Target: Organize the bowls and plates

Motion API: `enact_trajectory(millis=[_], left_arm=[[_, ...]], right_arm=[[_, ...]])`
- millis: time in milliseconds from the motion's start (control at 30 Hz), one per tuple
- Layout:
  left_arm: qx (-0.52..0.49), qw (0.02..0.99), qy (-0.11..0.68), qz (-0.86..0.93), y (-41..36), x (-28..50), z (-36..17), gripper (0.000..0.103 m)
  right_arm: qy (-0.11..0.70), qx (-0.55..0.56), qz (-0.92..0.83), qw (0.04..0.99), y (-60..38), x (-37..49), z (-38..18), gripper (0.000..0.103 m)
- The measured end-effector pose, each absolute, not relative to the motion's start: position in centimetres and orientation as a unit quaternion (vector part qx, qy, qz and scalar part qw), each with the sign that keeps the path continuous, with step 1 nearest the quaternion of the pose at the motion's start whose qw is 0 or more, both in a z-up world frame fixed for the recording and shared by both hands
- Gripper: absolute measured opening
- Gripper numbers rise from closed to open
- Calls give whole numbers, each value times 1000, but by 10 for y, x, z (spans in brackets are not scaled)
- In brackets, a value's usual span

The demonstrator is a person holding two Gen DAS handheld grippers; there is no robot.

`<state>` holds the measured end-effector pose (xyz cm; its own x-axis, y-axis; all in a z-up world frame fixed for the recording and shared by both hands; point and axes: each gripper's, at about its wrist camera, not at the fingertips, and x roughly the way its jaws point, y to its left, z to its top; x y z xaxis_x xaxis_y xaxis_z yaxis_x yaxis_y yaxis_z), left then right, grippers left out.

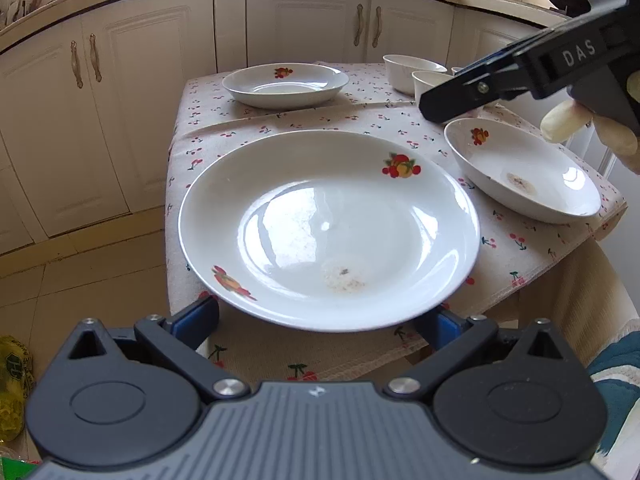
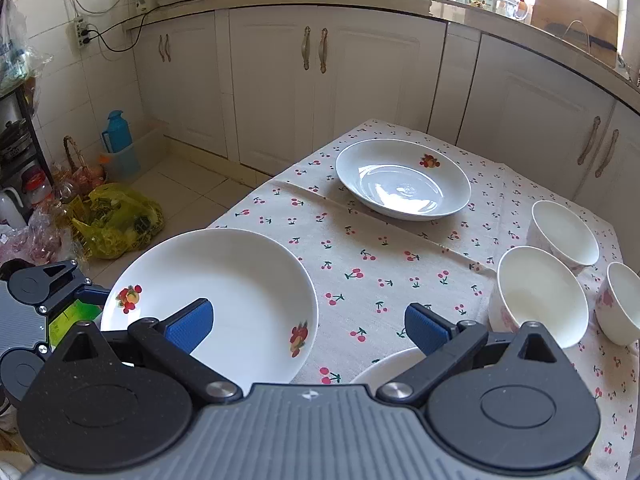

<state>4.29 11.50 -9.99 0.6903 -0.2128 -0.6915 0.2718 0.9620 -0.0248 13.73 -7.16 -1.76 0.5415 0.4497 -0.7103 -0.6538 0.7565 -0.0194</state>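
A large white plate with fruit prints (image 1: 328, 228) (image 2: 212, 300) lies at the near left corner of the cherry-print tablecloth (image 1: 360, 120). My left gripper (image 1: 320, 320) is open, its blue pads (image 1: 196, 316) set wide on either side just under the plate's near rim. A second plate (image 1: 285, 84) (image 2: 402, 178) sits at the far side. A third plate (image 1: 520, 168) lies to the right, and only its rim (image 2: 384, 368) shows in the right wrist view. Three white bowls (image 2: 540, 292) stand at the right. My right gripper (image 2: 308, 328) (image 1: 436, 104) hovers open above the cloth, holding nothing.
White cabinets (image 2: 320, 92) wrap around the far side of the table. On the floor to the left are a yellow bag (image 2: 116, 224), a blue flask (image 2: 116, 132) and other clutter. A gloved hand (image 1: 580, 124) holds the right gripper. Bare cloth (image 2: 380, 264) lies mid-table.
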Motion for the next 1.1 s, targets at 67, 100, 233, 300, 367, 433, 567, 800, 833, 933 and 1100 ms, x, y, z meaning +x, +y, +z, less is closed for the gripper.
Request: enact_trajectory(millis=[67, 100, 233, 300, 367, 433, 567, 800, 833, 933, 1100], left_arm=[[40, 922, 363, -133, 116, 40, -101, 103], [40, 923, 359, -133, 116, 39, -102, 103], [37, 928, 347, -132, 119, 34, -104, 103], [38, 929, 344, -134, 121, 32, -104, 102], [39, 928, 343, -139, 124, 32, -104, 102], [40, 928, 342, -145, 126, 33, -103, 102], [45, 926, 341, -155, 127, 34, -103, 102], [53, 923, 344, -166, 127, 36, -102, 102], [55, 922, 344, -167, 127, 37, -102, 102], [61, 921, 346, -171, 127, 38, -101, 102], [69, 919, 348, -174, 126, 38, -99, 102]], right_arm=[[361, -147, 326, 861, -68, 140, -20, 103], [363, -148, 331, 858, -66, 142, -21, 103], [375, -153, 361, 840, -59, 150, -28, 103], [387, -159, 375, 827, -55, 157, -33, 103], [400, -164, 392, 812, -51, 164, -39, 103], [416, -168, 407, 796, -45, 172, -44, 103], [442, -164, 426, 772, -36, 193, -53, 102], [479, -149, 440, 745, -27, 217, -67, 83], [481, -149, 443, 742, -25, 218, -69, 81], [486, -148, 452, 733, -21, 222, -73, 77], [492, -134, 466, 723, -19, 226, -74, 75]])
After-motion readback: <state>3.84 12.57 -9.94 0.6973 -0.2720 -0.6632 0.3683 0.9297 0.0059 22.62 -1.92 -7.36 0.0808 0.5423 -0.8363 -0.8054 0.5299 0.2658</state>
